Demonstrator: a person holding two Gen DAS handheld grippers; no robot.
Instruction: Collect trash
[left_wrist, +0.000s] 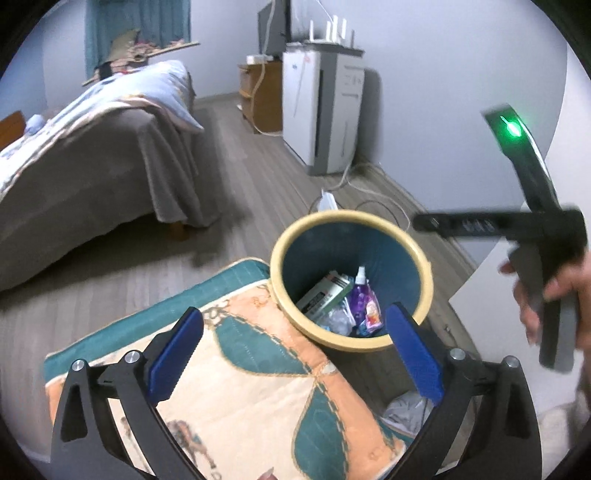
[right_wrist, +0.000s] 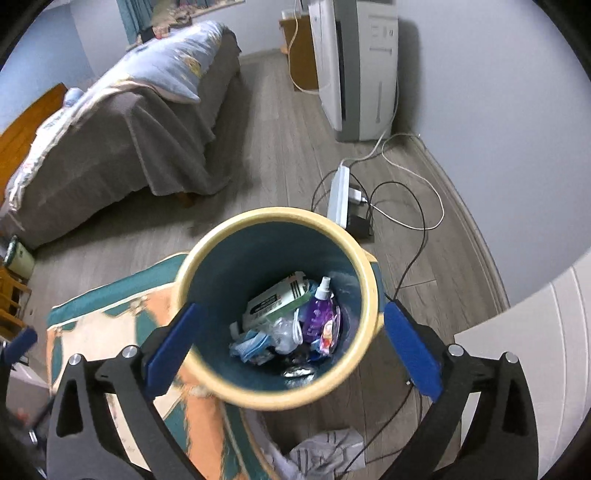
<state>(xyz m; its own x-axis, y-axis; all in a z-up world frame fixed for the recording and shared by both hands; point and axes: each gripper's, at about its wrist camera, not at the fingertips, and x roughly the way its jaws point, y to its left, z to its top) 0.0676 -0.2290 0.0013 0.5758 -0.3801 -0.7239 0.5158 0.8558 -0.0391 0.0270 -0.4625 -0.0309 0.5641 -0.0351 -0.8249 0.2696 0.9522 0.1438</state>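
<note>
While the trash (right_wrist: 288, 325) lies at the bottom of the bin (right_wrist: 207, 369), a white-and-green carton (right_wrist: 275, 299), a purple spray bottle (right_wrist: 318, 310), crumpled clear plastic (right_wrist: 282, 334), a blue-white wrapper (right_wrist: 249, 345) and a bit of foil (right_wrist: 297, 373) are seen piled together inside. The bin, teal inside with a cream rim, is stood on the grey wood floor (right_wrist: 280, 122), touching the edge of a folded teal-and-peach quilt (right_wrist: 207, 435) on its left. The right gripper (right_wrist: 291, 354) is held above the bin, blue pads (right_wrist: 412, 354) spread wide to either side of the rim, nothing caught between them. The left gripper (left_wrist: 295, 354) is likewise seen spread fully, nothing gripped, held over the quilt with the bin just ahead to its right; in the left wrist view the other tool's black handle is seen blurred, grasped by a hand (left_wrist: 554, 295), a green light lit on top. A crumpled grey-white cloth (right_wrist: 325, 454) is seen on the floor just below the bin. Beyond the bin a white power strip (right_wrist: 340, 195) with tangled cables (right_wrist: 413, 206) is laid near the wall. A bed (right_wrist: 122, 122) draped in grey with a pale blue blanket is set well apart at the left, a white appliance (right_wrist: 354, 66) by the far wall.
</note>
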